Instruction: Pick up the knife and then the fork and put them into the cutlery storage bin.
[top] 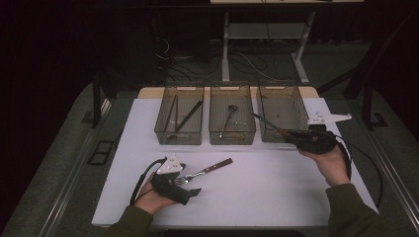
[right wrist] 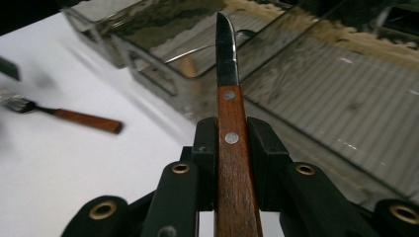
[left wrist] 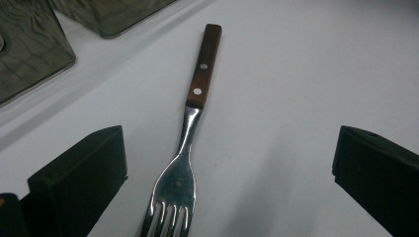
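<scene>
Carrying the knife (right wrist: 231, 143) by its wooden handle, the right gripper (top: 296, 136) pinched it firmly between both jaws, blade pointing out over the near rim of the right-hand basket (top: 295, 94). To finish this step well, the blade tip needed to clear that rim before the handle tilted down, and the release was best made low inside the basket so the knife would not bounce (the mesh floor looked springy). The left gripper (top: 190, 185) rested on the table (top: 267, 197) with its jaws spread wide on either side of the fork (left wrist: 190, 148), not touching it. The middle basket (top: 232, 89) held a spoon (top: 228, 118), the left basket (top: 182, 90) long dark utensils.
</scene>
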`<state>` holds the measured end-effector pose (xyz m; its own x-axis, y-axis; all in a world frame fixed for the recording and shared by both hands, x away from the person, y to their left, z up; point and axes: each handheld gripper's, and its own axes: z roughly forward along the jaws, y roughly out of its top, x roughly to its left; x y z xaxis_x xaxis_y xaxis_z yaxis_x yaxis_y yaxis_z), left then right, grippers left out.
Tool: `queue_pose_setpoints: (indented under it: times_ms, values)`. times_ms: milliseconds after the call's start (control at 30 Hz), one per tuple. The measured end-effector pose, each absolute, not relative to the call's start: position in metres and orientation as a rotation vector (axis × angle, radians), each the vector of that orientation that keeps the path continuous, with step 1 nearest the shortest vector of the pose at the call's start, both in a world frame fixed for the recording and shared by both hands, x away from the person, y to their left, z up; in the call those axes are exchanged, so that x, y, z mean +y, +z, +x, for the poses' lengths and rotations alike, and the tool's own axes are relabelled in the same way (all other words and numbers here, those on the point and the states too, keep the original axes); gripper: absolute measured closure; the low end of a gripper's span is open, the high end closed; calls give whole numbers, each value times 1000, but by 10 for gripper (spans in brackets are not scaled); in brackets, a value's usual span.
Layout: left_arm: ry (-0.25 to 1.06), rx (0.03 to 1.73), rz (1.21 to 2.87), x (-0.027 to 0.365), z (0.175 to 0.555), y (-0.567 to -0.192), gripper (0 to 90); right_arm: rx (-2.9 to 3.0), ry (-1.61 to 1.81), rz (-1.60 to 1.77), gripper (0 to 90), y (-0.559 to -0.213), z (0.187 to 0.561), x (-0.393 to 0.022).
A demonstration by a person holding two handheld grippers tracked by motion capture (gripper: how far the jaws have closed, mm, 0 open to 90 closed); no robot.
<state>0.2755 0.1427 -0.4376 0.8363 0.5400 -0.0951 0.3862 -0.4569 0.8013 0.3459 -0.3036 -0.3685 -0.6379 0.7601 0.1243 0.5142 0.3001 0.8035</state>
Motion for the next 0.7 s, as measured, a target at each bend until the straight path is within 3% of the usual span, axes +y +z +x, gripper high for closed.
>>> queue_pose_setpoints:
  times_ms: [700]
  values:
    - [225,667,2106,141,275,-438,0,2118,1150,1403,752,-354,405,-336]
